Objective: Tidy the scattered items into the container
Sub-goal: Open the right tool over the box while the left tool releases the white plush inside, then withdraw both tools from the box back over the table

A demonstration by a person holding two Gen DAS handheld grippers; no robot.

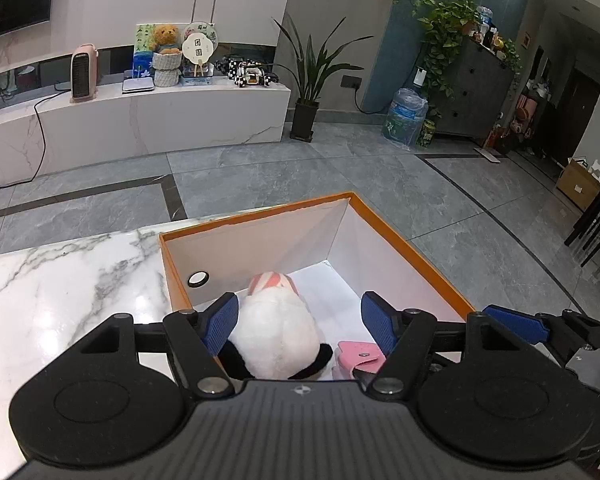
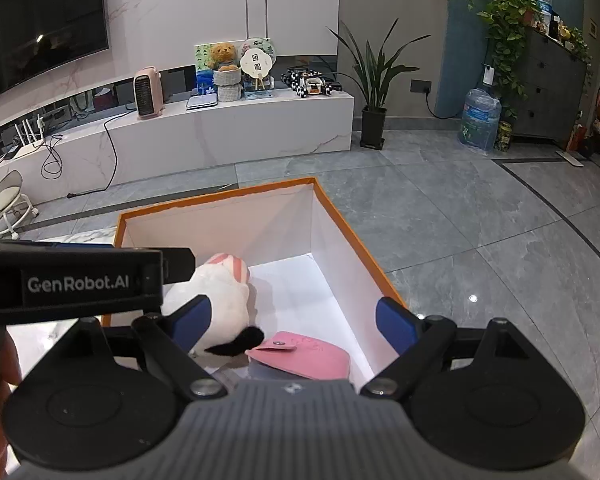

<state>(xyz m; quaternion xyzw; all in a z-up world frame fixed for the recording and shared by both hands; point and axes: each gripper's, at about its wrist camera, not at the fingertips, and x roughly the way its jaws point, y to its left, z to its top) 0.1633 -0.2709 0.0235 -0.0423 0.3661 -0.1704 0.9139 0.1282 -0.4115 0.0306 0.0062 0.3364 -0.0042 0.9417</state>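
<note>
An orange-rimmed box (image 1: pixel 400 240) with white inside stands on the marble table (image 1: pixel 60 280); it also shows in the right wrist view (image 2: pixel 340 216). Inside lie a white plush toy with pink striped ears and black feet (image 1: pixel 276 328) (image 2: pixel 216 300) and a pink snap pouch (image 1: pixel 360 356) (image 2: pixel 300 354). My left gripper (image 1: pixel 300 320) is open above the box, its blue pads on either side of the plush and apart from it. My right gripper (image 2: pixel 296 320) is open and empty above the pouch. The left gripper's body (image 2: pixel 80 280) shows at the left of the right wrist view.
The table edge runs just behind the box, with grey tiled floor (image 1: pixel 340 168) beyond. A white TV bench (image 1: pixel 140 116) with a pink heater and teddy bear, a potted plant (image 1: pixel 306 92) and a water bottle (image 1: pixel 406 116) stand far off.
</note>
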